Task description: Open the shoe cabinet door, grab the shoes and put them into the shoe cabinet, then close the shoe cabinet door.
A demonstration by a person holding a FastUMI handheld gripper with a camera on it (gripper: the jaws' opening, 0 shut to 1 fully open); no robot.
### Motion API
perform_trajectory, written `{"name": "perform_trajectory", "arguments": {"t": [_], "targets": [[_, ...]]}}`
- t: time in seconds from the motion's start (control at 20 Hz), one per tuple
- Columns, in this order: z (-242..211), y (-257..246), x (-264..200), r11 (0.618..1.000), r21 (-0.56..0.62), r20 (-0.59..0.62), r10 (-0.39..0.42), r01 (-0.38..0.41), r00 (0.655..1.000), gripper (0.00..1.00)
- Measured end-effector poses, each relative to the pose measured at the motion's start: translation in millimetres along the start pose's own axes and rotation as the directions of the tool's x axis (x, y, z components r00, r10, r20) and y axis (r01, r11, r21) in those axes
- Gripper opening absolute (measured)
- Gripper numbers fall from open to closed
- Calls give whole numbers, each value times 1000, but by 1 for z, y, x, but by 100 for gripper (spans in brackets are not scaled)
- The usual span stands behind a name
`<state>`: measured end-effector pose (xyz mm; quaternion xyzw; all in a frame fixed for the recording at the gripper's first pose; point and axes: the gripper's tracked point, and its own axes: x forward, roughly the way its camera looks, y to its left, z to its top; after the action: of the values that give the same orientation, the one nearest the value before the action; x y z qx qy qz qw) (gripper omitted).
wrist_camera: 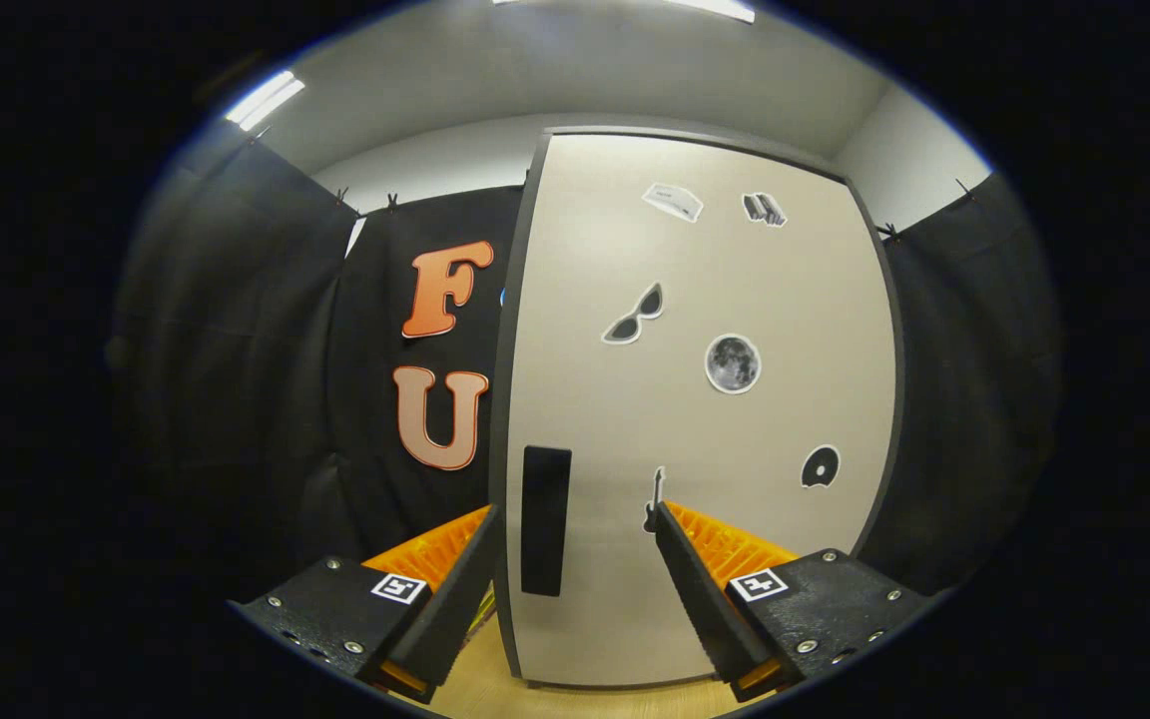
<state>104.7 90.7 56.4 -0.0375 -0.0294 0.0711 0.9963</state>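
The shoe cabinet (695,419) stands upright just ahead of me, its beige door (775,300) shut and edged in dark grey. A black vertical handle (545,519) sits near the door's left edge, low down. My gripper (575,524) is open, and the handle lies in the gap between the two fingertips, slightly beyond them. The left finger (460,589) reaches past the door's left edge; the right finger (695,589) is in front of the door face. Nothing is held.
Several stickers dot the door, among them sunglasses (635,315), a moon (733,362) and a black disc (820,466). Black cloth walls (236,350) hang left and right of the cabinet. A wooden floor (575,689) shows under the fingers.
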Motion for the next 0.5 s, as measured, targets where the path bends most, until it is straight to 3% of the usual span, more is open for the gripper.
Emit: {"name": "perform_trajectory", "arguments": {"t": [0.5], "targets": [[25, -37, -121, 994, 32, -2, -101, 101, 995, 95]]}}
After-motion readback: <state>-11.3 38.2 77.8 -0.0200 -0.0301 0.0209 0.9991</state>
